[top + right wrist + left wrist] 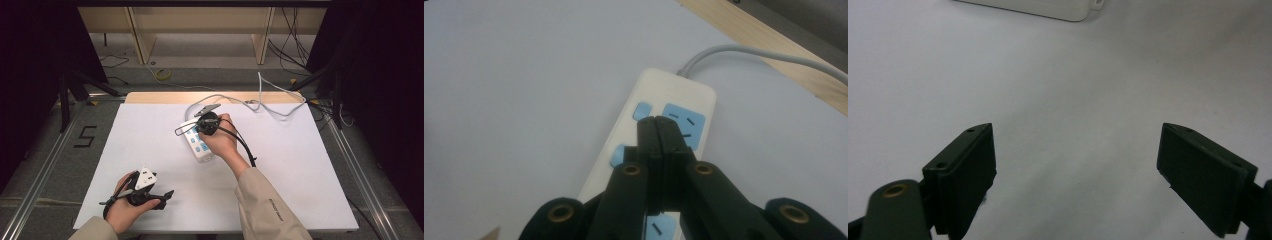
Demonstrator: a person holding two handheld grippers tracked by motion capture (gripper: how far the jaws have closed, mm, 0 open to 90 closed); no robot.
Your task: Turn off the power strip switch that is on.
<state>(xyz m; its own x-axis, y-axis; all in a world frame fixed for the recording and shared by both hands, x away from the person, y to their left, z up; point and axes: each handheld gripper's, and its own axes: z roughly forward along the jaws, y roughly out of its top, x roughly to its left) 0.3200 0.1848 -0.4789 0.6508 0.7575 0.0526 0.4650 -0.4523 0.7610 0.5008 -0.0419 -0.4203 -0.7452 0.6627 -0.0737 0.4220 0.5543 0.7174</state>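
- Your right gripper (pixel 200 124) sits over the power strip (pixel 200 146), in the far middle part of the desk (pixel 150 150), with your right hand (pixel 222 140) wrapped around its body.
- Its jaws are pressed together with no gap and nothing between them; in the right gripper view the closed tips (pixel 658 131) lie over the top face of the strip, right by a blue socket panel (pixel 684 122) and a small blue button (pixel 642 110). Whether the tips touch the strip I cannot tell.
- The power strip is white with blue sockets and lies flat on the white desk, running at a slant from the far middle towards the near right. It is well away from the near edge and closer to the far one.
- Its grey cable (pixel 270 102) leaves the far end of the strip, loops across the far right part of the desk and passes over the bare wooden strip (pixel 150 97) along the far edge.
- Your left gripper (pixel 150 192) rests at the near left corner of the desk, well apart from the power strip, held in your left hand (pixel 122 207).
- Its jaws stand wide apart and hold nothing; in the left gripper view only bare white desk lies between the two black pads (pixel 970 175).
- In that same view a white edge of the power strip (pixel 1048 7) shows at the top, well ahead of the pads.
- A black cable (pixel 242 142) trails from the right gripper back along your right forearm.
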